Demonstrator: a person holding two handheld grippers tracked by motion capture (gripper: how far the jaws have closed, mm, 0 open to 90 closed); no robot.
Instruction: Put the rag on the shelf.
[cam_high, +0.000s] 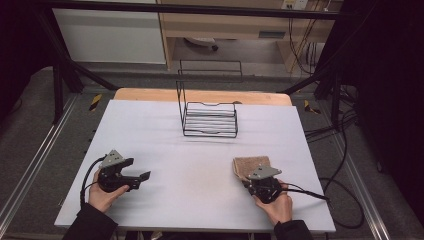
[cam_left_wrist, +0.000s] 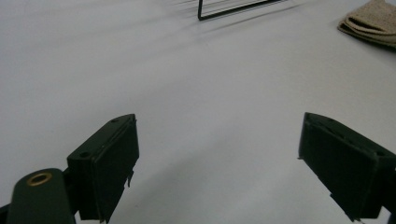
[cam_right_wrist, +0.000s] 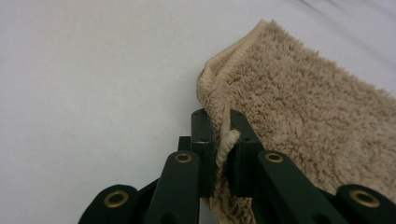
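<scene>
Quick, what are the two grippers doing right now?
Left gripper: open, holding nothing.
Right gripper: jaws shut on the edge of the folded tan towel.

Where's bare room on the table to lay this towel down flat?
Widest free patch: the table middle, between left gripper and right gripper, up to the wire rack. Also bare beside the rack, left and right. Crowded only at the near right, where the towel lies clamped.

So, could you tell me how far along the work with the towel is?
Done: the right gripper has pinched the folded towel's edge. In hand: the towel lies on the table, not lifted. Left: moving it, perhaps to the wire rack; the left gripper rests open.
</scene>
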